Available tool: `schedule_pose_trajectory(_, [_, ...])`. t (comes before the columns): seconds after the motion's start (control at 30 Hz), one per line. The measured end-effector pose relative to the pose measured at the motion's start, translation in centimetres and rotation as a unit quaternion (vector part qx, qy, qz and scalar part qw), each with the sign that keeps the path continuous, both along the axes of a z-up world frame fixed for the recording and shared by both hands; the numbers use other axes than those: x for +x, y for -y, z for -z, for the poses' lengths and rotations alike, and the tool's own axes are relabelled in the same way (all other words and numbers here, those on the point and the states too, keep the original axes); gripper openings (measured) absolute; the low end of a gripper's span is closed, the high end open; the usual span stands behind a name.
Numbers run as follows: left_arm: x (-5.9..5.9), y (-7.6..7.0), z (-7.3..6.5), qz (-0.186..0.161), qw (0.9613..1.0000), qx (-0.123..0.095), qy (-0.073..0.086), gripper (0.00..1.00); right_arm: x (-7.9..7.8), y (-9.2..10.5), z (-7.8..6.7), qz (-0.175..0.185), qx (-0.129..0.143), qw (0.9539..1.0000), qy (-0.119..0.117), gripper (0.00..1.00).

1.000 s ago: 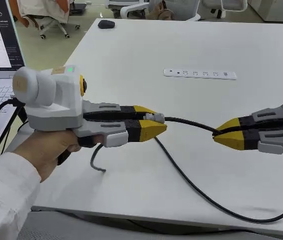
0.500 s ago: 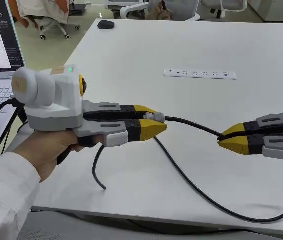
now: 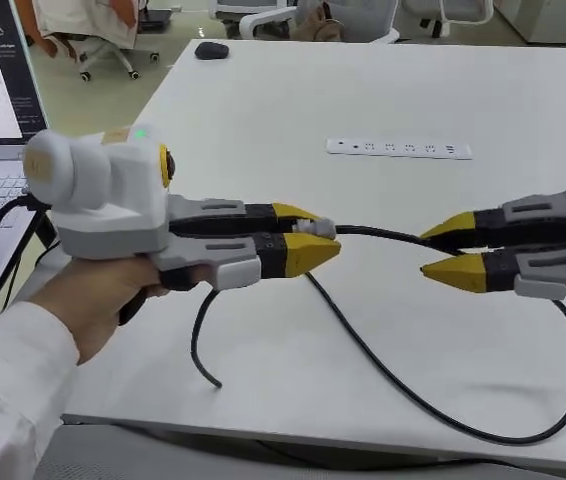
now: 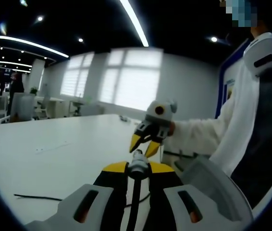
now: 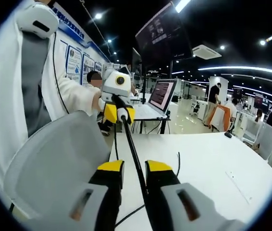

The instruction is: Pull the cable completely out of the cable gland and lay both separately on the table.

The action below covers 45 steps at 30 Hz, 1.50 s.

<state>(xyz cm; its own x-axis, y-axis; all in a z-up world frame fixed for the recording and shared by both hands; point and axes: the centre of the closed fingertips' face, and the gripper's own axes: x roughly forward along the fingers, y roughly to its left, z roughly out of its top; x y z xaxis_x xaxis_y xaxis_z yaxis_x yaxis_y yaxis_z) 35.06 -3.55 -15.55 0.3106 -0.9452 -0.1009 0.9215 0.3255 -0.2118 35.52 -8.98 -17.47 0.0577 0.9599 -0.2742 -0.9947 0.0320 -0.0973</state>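
step in hand, as judged: drawing the cable out of the gland, not yet free.

pinched at the very tips of the left gripper, jaws almost closed on it: the gland, held up off the worktop. out of its front, running taut and level to the right gripper.

jaws there parted, one above and one below the cable in head view, apparently not biting. likewise in right gripper view: up the gap between the two yellow tips, clearly touching neither, and on to the gland opposite. so, around the cable but not gripping it.

past the right gripper, down in a wide loop onto the worktop and back under the left gripper. below that gripper, hanging toward the near edge, a loose end; cannot tell whether the stretch behind the gland or the far end of the loop.

next, probably: close the right gripper on the cable near the gland, hold the left one steady, then draw the two apart along the cable's own line, not sideways, to avoid binding in the gland. likely more than one stroke: let go, slide back, regrip, pull again. once free, lay gland and cable down well apart on bare worktop, clear of the power strip.
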Motion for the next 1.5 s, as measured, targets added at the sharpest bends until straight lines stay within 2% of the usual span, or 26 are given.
schedule_pose_trajectory(0.2, [-0.2, 0.7, 0.1, 0.009, 0.9999, 0.005, 0.002, 0.17, -1.0, -2.5, -3.2, -0.044, 0.011, 0.998, 0.043, 0.19])
schedule_pose_trajectory(0.3, [-0.2, 0.9, 0.1, 0.011, 0.9999, 0.004, 0.002, 0.17, -1.5, -3.5, -3.6, -0.063, 0.013, 0.9968, 0.048, 0.18])
schedule_pose_trajectory(0.5, [-0.3, 1.0, -0.1, 0.014, 0.9999, 0.003, 0.003, 0.17, -2.0, -4.9, -3.0, -0.084, 0.009, 0.9954, 0.045, 0.14])
schedule_pose_trajectory(0.63, [-0.4, 1.0, 0.0, 0.015, 0.9999, 0.004, 0.001, 0.17, -2.1, -5.1, -2.3, -0.089, 0.007, 0.9954, 0.036, 0.04])
schedule_pose_trajectory(0.77, [-0.3, 1.0, 0.0, 0.013, 0.9999, 0.001, -0.002, 0.17, -2.0, -4.9, -2.3, -0.081, 0.02, 0.9962, 0.026, 0.04])
schedule_pose_trajectory(0.9, [-0.4, 1.1, 0.2, 0.016, 0.9999, 0.004, -0.002, 0.17, -2.0, -4.7, -2.0, -0.08, 0.02, 0.9964, 0.017, 0.04])
schedule_pose_trajectory(1.1, [-0.4, 1.2, 0.2, 0.016, 0.9998, 0.006, -0.001, 0.17, -2.0, -4.5, -1.9, -0.078, 0.019, 0.9966, 0.017, 0.03])
schedule_pose_trajectory(1.5, [-0.2, 0.3, 0.1, 0.007, 1.0, 0.006, 0.001, 0.17, -1.3, -2.8, -1.3, -0.052, 0.008, 0.9985, 0.015, 0.03])
